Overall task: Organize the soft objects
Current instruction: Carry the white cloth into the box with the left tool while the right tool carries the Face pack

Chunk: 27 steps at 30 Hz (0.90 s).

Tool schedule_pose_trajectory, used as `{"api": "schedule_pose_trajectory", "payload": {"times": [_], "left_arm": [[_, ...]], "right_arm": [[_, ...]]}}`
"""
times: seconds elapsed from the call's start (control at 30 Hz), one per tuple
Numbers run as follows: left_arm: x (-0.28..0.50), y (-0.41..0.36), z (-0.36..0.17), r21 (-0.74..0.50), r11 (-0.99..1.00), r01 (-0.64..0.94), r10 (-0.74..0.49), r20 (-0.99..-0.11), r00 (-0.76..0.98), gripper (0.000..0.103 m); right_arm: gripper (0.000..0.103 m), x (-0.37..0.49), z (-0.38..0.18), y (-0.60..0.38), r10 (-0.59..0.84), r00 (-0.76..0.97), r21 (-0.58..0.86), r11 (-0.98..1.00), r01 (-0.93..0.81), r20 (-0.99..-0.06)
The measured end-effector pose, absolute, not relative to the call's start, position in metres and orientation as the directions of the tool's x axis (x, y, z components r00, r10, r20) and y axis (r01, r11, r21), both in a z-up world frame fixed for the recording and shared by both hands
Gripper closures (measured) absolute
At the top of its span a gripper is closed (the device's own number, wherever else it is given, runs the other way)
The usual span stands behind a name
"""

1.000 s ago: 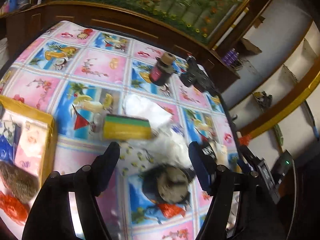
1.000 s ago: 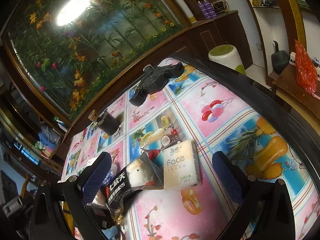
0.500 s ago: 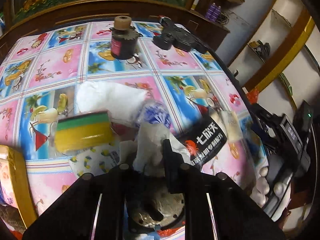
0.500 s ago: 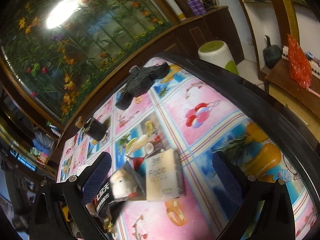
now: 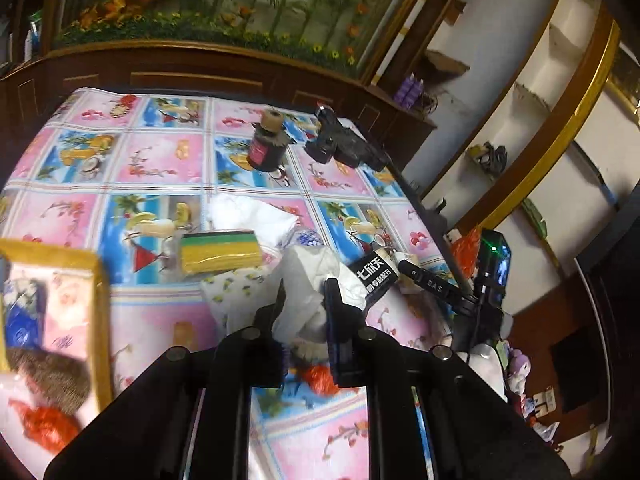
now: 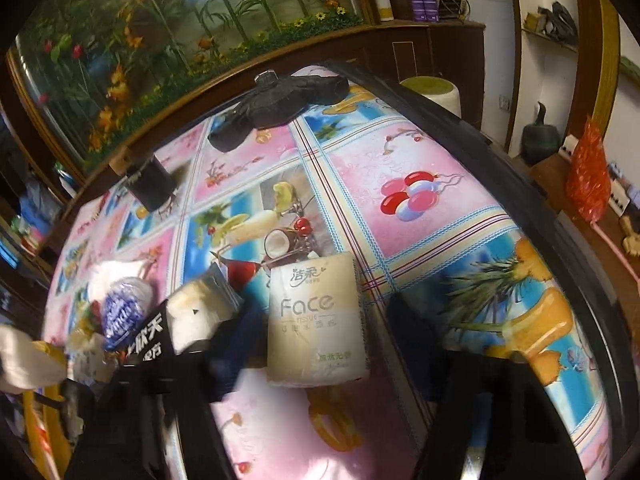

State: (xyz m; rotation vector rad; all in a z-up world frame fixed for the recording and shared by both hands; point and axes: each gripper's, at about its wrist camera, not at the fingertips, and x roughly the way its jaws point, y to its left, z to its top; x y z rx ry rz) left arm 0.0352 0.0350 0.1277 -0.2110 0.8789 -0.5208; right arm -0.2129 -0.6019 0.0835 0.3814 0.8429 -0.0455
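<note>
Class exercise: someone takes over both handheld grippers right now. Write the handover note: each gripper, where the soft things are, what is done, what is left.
Left gripper: shut on a white crumpled cloth, lifted over the pile.
Right gripper: jaws have just been closing around the Face tissue pack, which lies on the tablecloth; blur hides whether the pads touch.
Yellow box, left side: already holds a brown furry piece and other items.
Left on the table: green-yellow sponge, white bag, black snack packet.
Next, probably: carry the cloth to the box.
</note>
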Motion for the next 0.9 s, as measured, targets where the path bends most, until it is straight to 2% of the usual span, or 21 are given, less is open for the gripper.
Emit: {"api": "schedule_pose_trajectory", "payload": {"times": [0.2,0.37,0.6,0.67,0.73,0.8,0.83,0.9], "left_arm": [[-0.012,0.102,0.141,-0.373,0.888,0.267,-0.456,-0.65,0.608,0.091],[-0.052,0.162,0.15,-0.385,0.9,0.204,-0.413,-0.607,0.679,0.091],[-0.076,0.218,0.141,-0.403,0.906,0.127,-0.37,-0.611,0.7,0.09],[-0.072,0.212,0.13,-0.394,0.909,0.133,-0.374,-0.631,0.68,0.083],[-0.063,0.2,0.119,-0.395,0.906,0.151,-0.391,-0.648,0.653,0.067],[-0.05,0.185,0.107,-0.371,0.912,0.174,-0.392,-0.67,0.631,0.056],[-0.041,0.176,0.101,-0.346,0.921,0.179,-0.378,-0.684,0.624,0.052],[-0.025,0.161,0.09,-0.3,0.936,0.183,-0.346,-0.705,0.619,0.05]], "right_arm": [[0.065,-0.221,0.084,-0.609,0.157,0.685,0.38,0.906,0.187,-0.711],[0.066,-0.237,0.086,-0.631,0.206,0.74,0.489,0.852,0.186,-0.641],[0.066,-0.278,0.105,-0.625,0.203,0.796,0.485,0.865,0.127,-0.571],[0.066,-0.295,0.112,-0.615,0.237,0.796,0.484,0.871,0.079,-0.556],[0.066,-0.307,0.116,-0.607,0.269,0.79,0.487,0.872,0.043,-0.551],[0.066,-0.317,0.119,-0.598,0.309,0.78,0.5,0.866,0.006,-0.544],[0.065,-0.321,0.121,-0.597,0.327,0.775,0.507,0.862,-0.009,-0.542],[0.065,-0.327,0.124,-0.59,0.353,0.766,0.507,0.861,-0.041,-0.537]]}}
